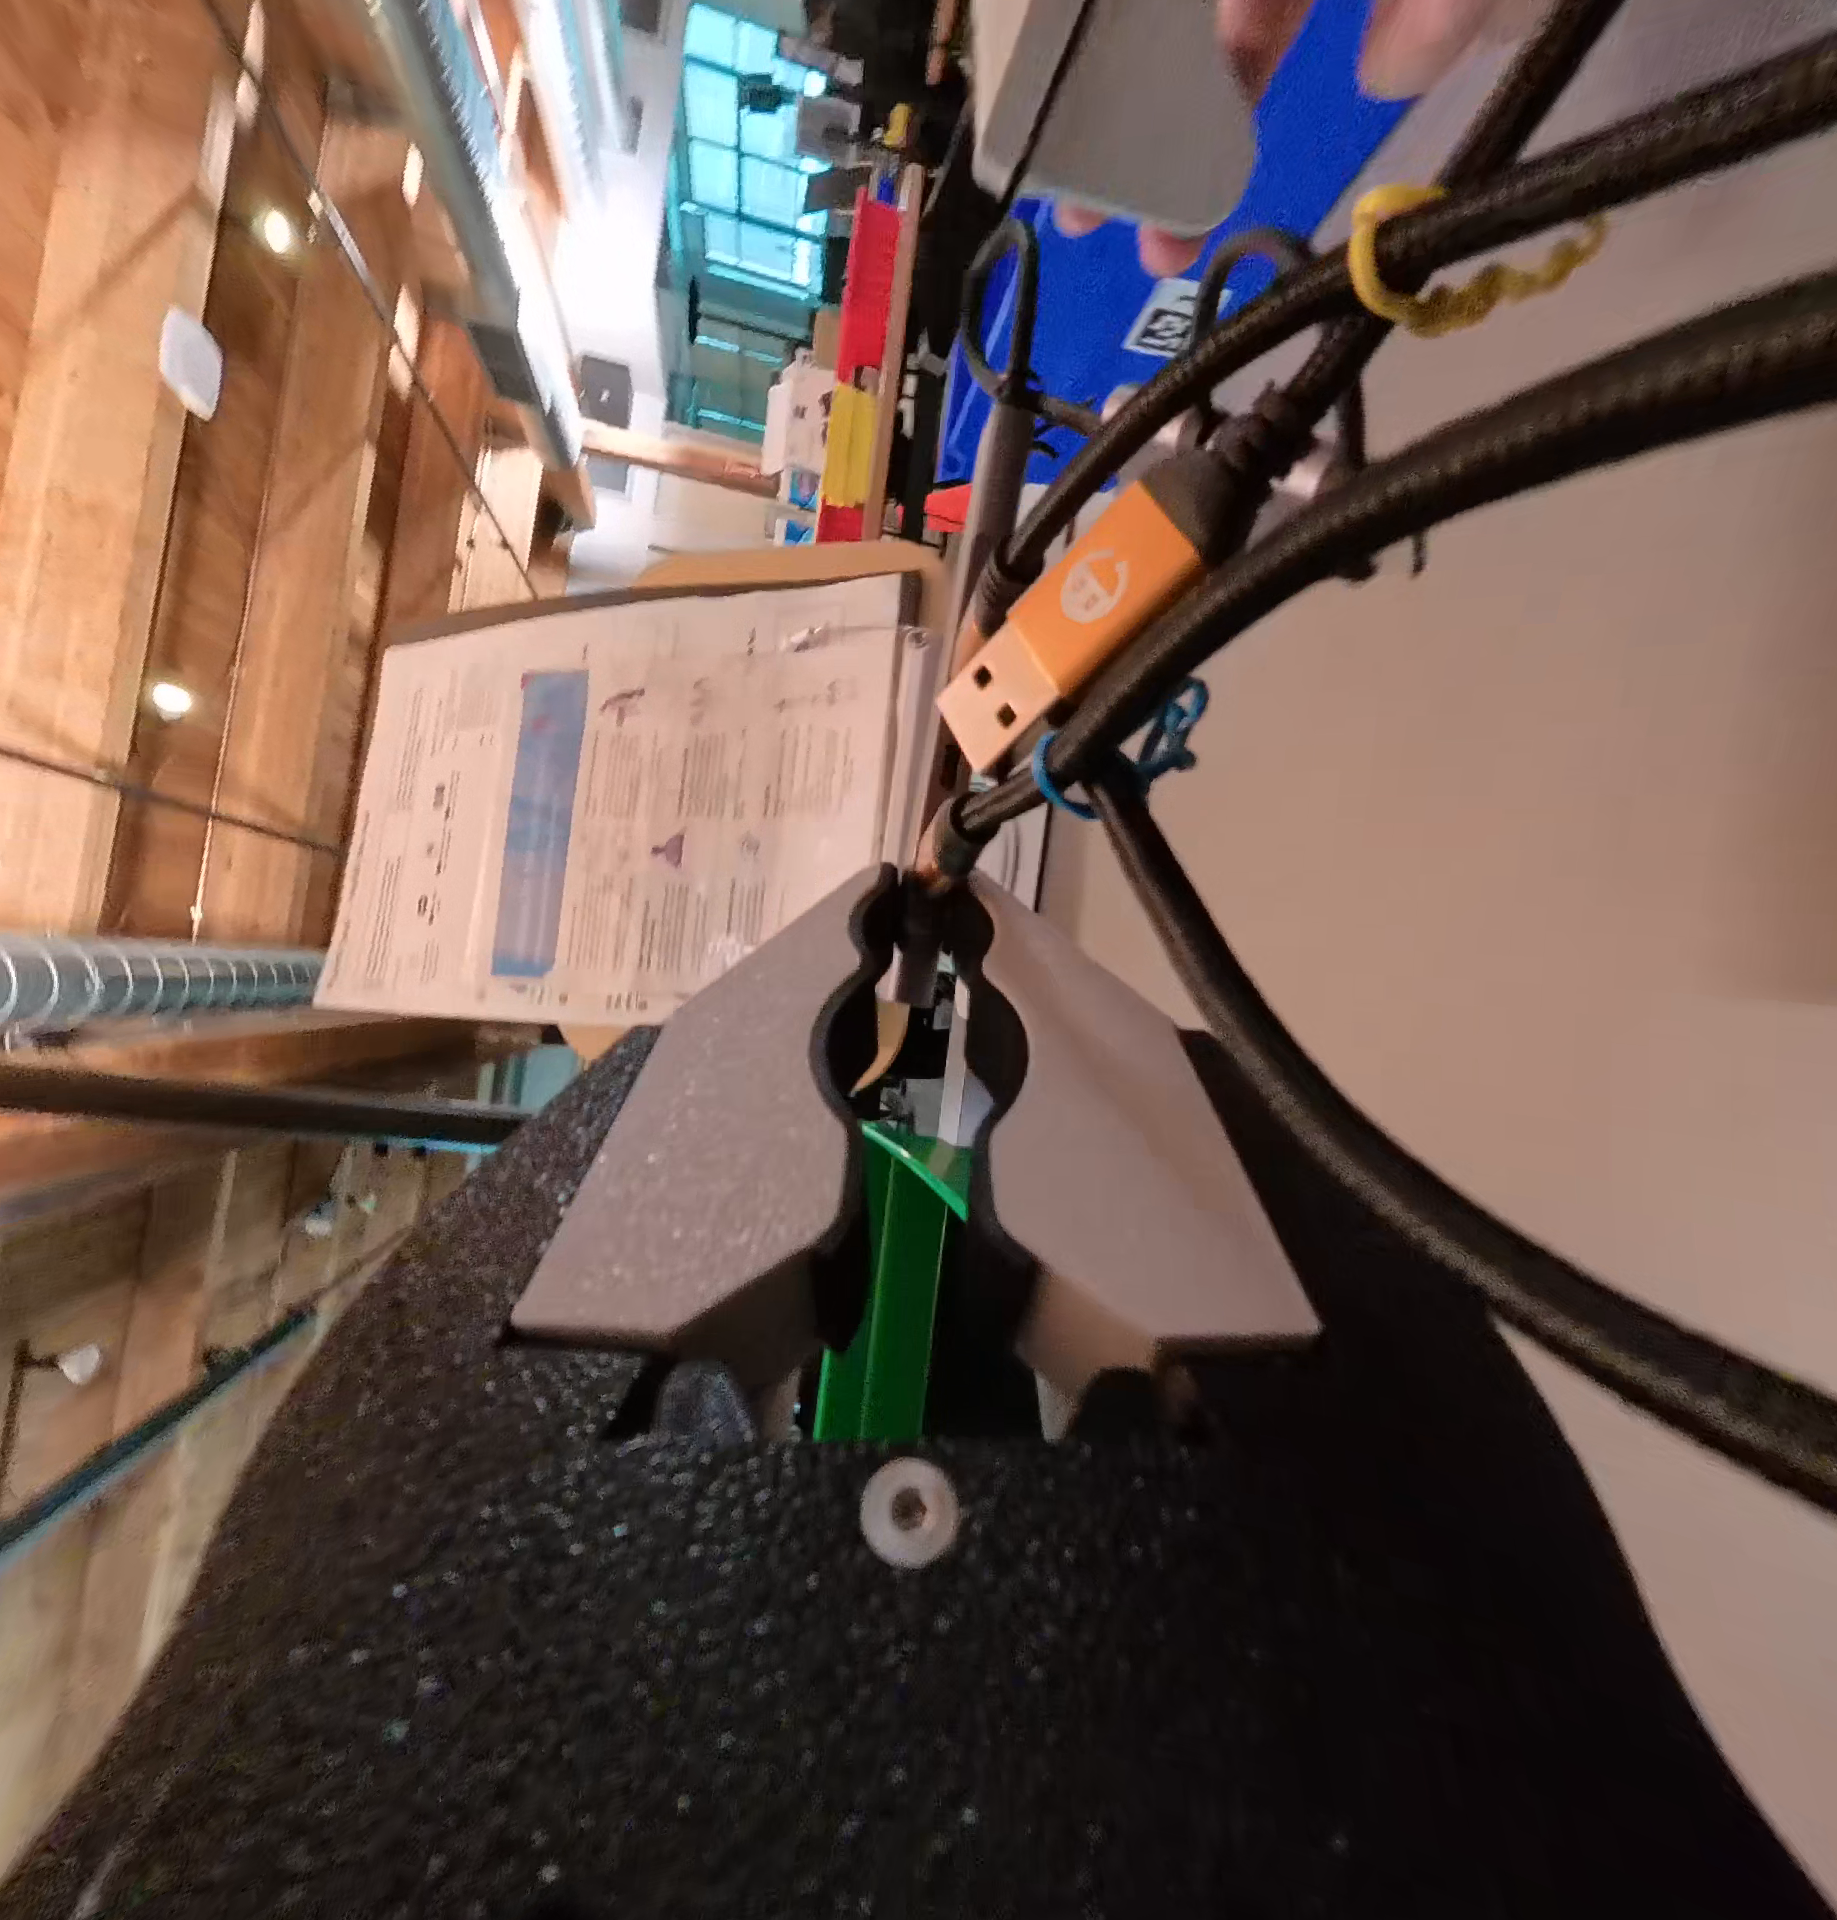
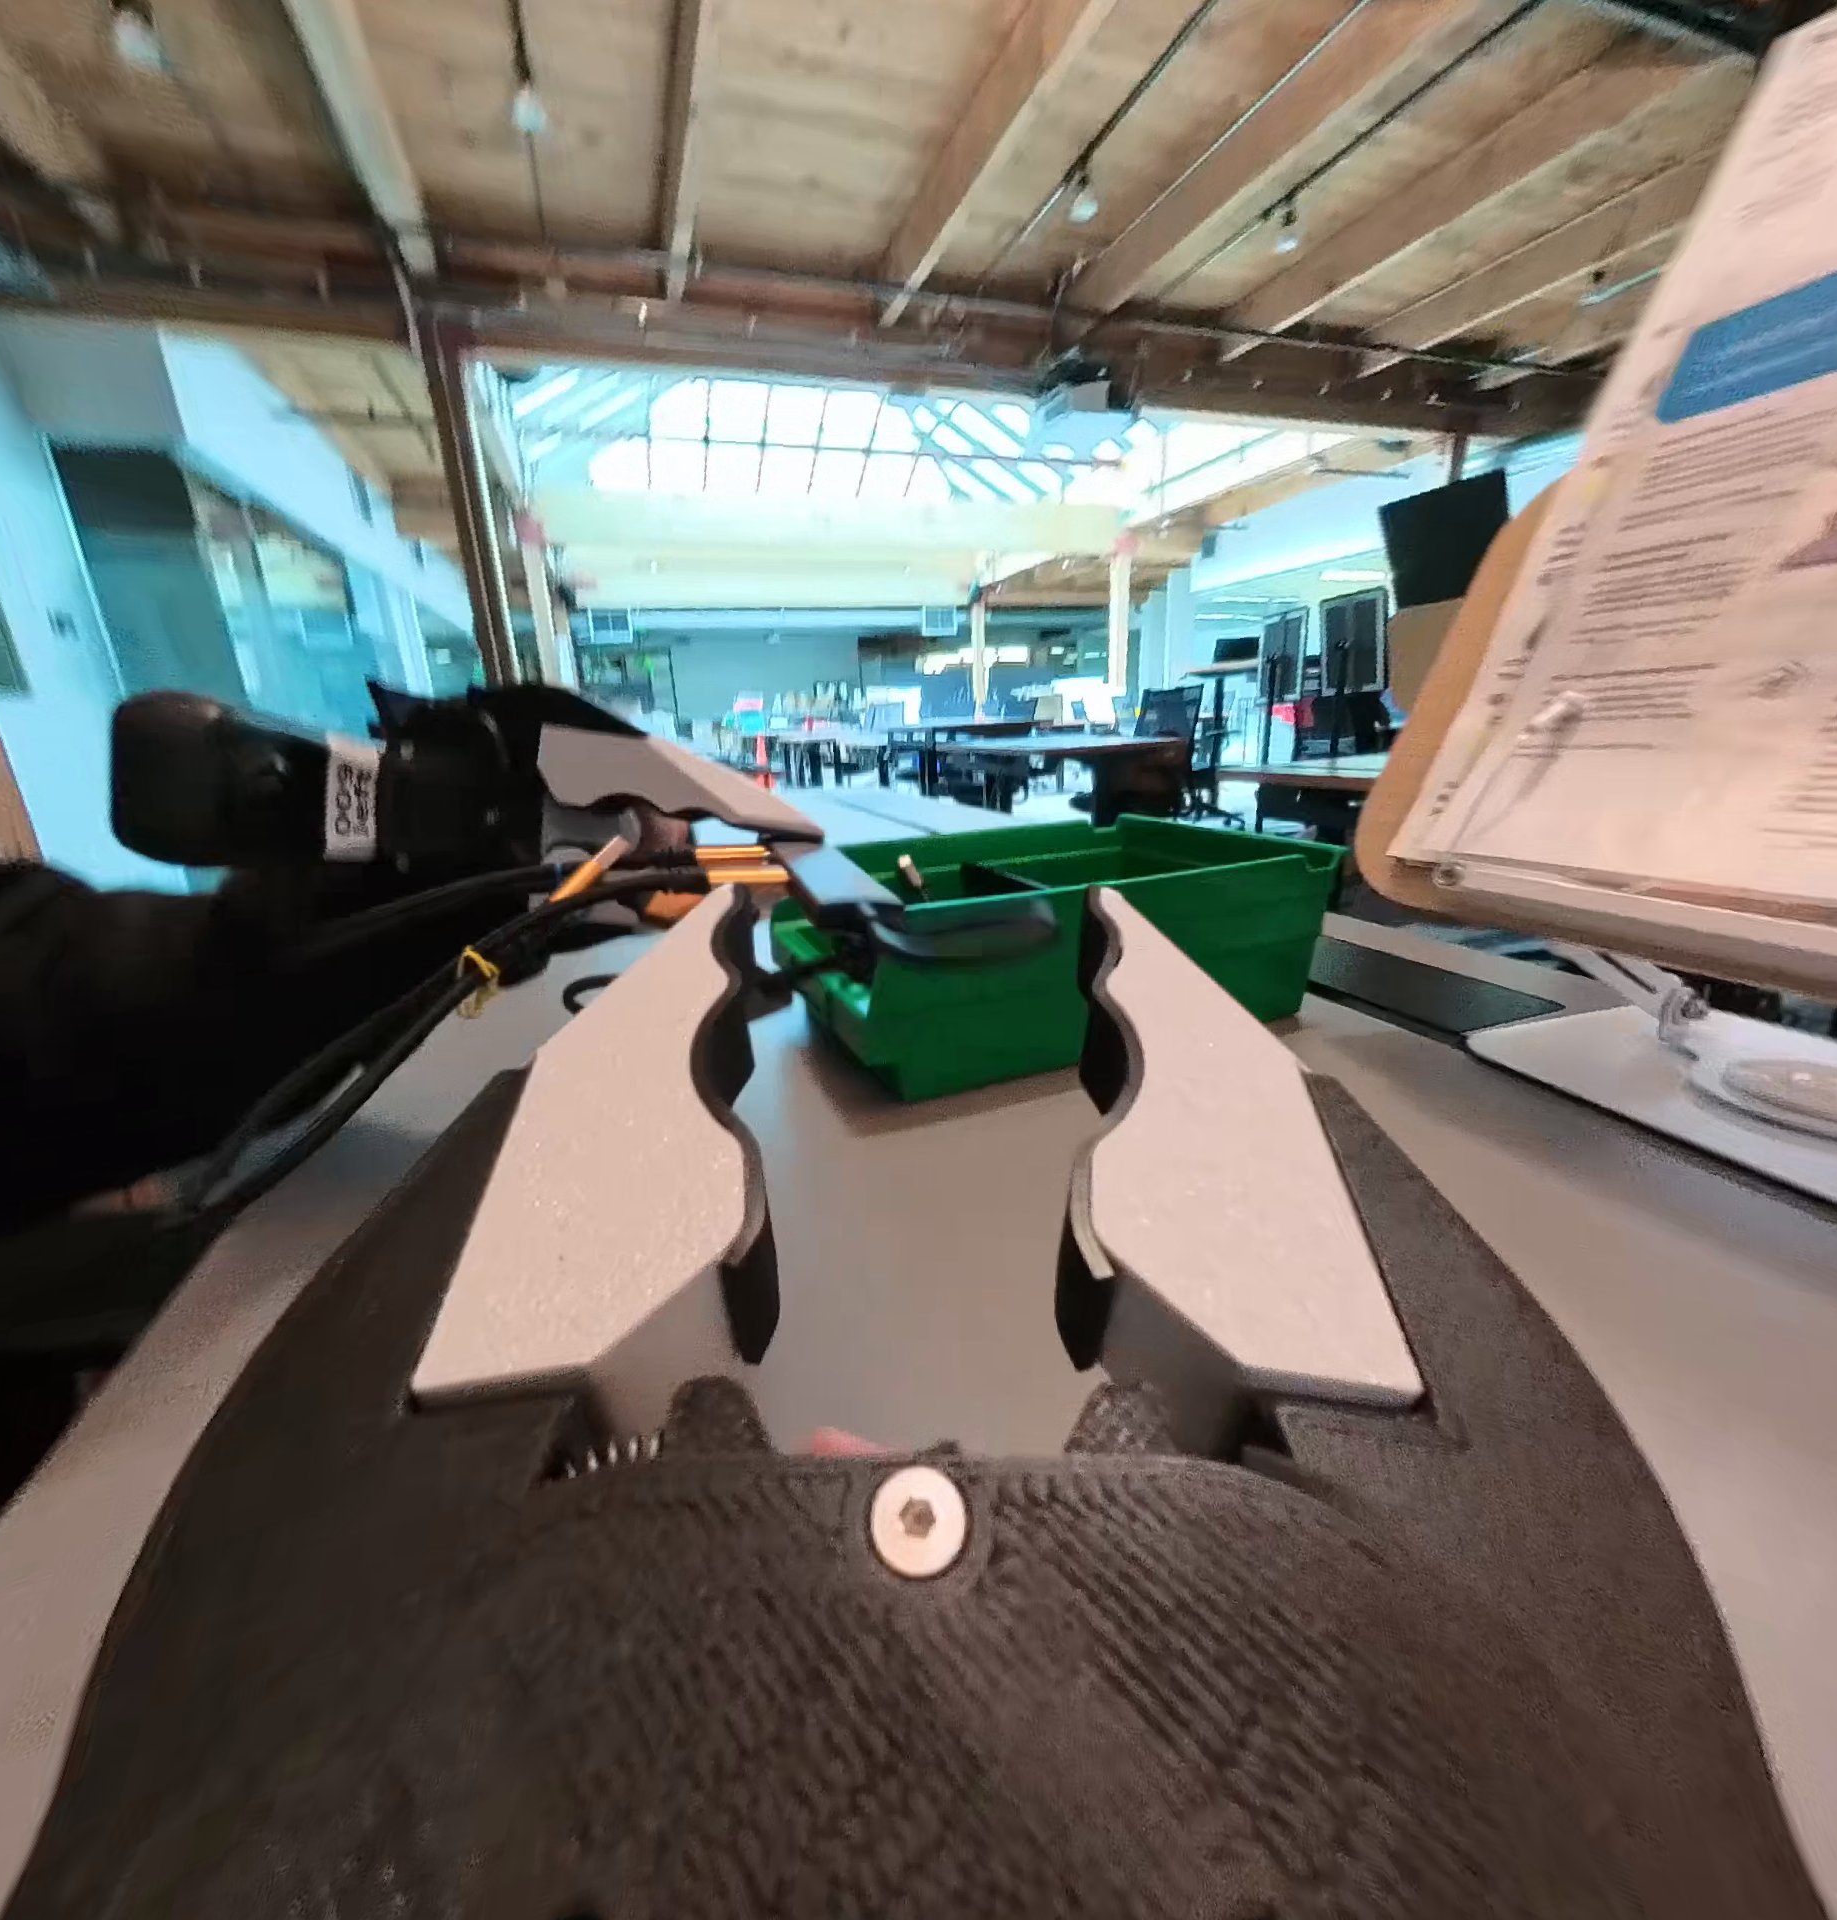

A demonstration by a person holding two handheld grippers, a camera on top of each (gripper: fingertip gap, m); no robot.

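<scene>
My left gripper (image 1: 924,896) is shut on the plug end of a black braided cable (image 1: 1516,436). The bundle of cables hangs from it, tied with a yellow tie (image 1: 1397,265) and a blue tie (image 1: 1059,774). An orange USB plug (image 1: 1085,623) dangles beside the tips. In the right wrist view the left gripper (image 2: 820,883) holds the cable ends (image 2: 732,868) over the near left end of a green compartment bin (image 2: 1184,935). The bin also shows between the left fingers (image 1: 893,1288). My right gripper (image 2: 914,935) is open and empty, just in front of the bin.
The bin stands on a grey table (image 2: 924,1164). A printed sheet on a tilted clear stand (image 2: 1662,644) is at the right, also in the left wrist view (image 1: 623,800). A flat white base with a clear disc (image 2: 1787,1081) lies under it. Desks and chairs stand far behind. About 11 cm separates my left fingertips from my right.
</scene>
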